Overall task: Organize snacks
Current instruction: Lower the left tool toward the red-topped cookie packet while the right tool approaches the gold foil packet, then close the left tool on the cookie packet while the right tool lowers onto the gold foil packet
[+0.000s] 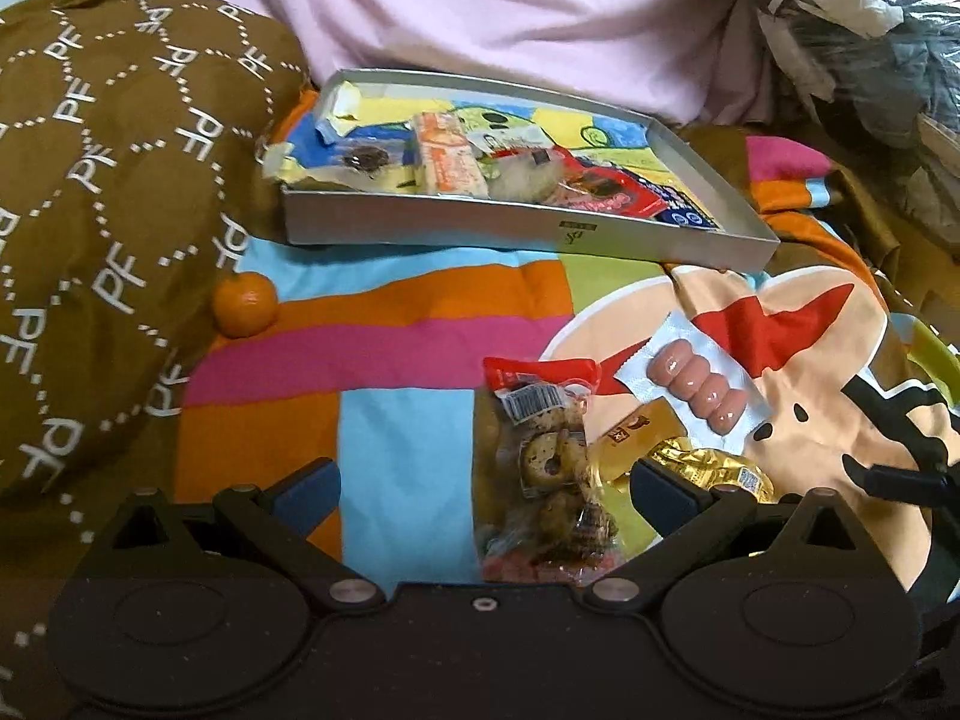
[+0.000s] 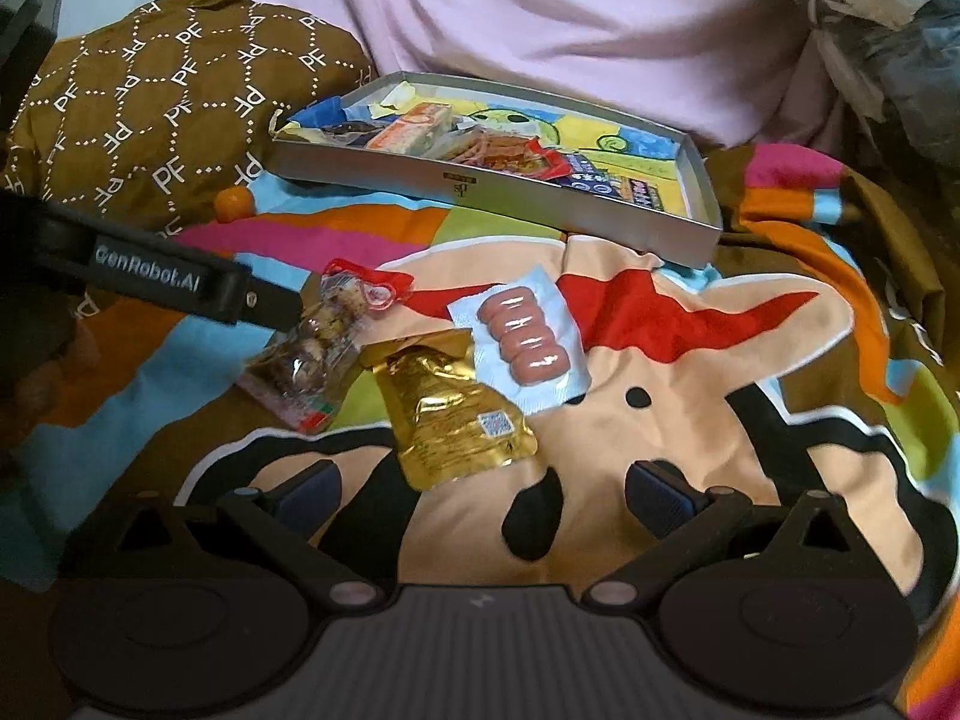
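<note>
A grey box lid tray (image 1: 510, 228) (image 2: 540, 195) with several snack packets lies at the back on a colourful blanket. In front of it lie a clear bag of dark snacks with a red top (image 1: 540, 456) (image 2: 318, 348), a gold foil packet (image 1: 690, 462) (image 2: 456, 414) and a white pack of pink sausages (image 1: 696, 387) (image 2: 522, 339). My left gripper (image 1: 486, 495) is open, its jaws on either side of the clear bag just above it. My right gripper (image 2: 483, 495) is open and empty, just short of the gold packet. The left gripper's body (image 2: 150, 282) shows in the right wrist view.
A small orange (image 1: 246, 303) (image 2: 234, 204) lies beside a brown patterned cushion (image 1: 108, 192) on the left. Pink bedding (image 1: 510, 12) rises behind the tray. Crumpled plastic bags (image 1: 852, 30) pile up at the back right.
</note>
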